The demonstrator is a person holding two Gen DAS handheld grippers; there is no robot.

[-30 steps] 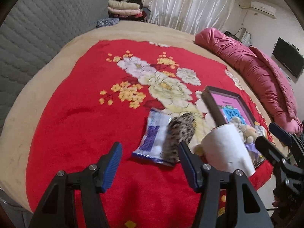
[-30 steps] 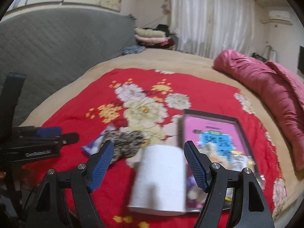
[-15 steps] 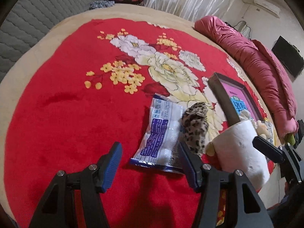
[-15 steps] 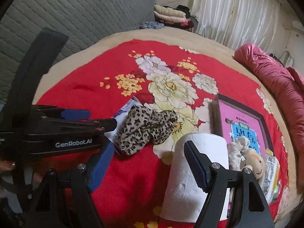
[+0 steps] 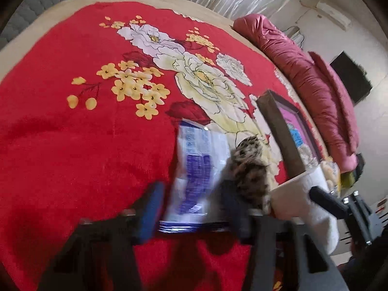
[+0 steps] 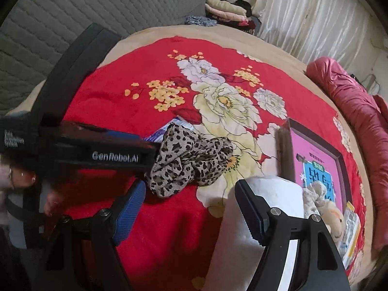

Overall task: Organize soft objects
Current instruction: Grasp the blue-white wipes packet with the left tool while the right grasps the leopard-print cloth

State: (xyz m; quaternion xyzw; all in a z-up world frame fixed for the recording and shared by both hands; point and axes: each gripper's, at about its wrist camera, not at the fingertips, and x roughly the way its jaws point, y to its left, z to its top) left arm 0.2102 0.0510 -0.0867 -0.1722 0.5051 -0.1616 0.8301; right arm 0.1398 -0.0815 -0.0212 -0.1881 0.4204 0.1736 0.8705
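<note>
A white and purple tissue packet (image 5: 194, 169) lies on the red flowered blanket (image 5: 72, 145). A leopard-print cloth (image 5: 249, 169) rests against the packet's right side. My left gripper (image 5: 191, 206) straddles the packet's near end and its jaws are closing. Blur hides whether the pads press on the packet. In the right wrist view the leopard-print cloth (image 6: 191, 162) lies just beyond my right gripper (image 6: 191, 208), which is open over bare blanket. A white paper roll (image 6: 274, 194) stands behind its right finger.
A dark-framed tray (image 6: 283, 145) with a pink and blue sheet holds a plush toy (image 6: 325, 206) and small packets at the right. A pink duvet (image 5: 315, 84) lies along the far right edge of the bed. A person's hand (image 6: 21, 177) holds the left gripper.
Both grippers have come down and closer to the blanket. The left one now straddles the tissue packet with narrower jaws. The right one shifted left, so the paper roll is no longer between its fingers.
</note>
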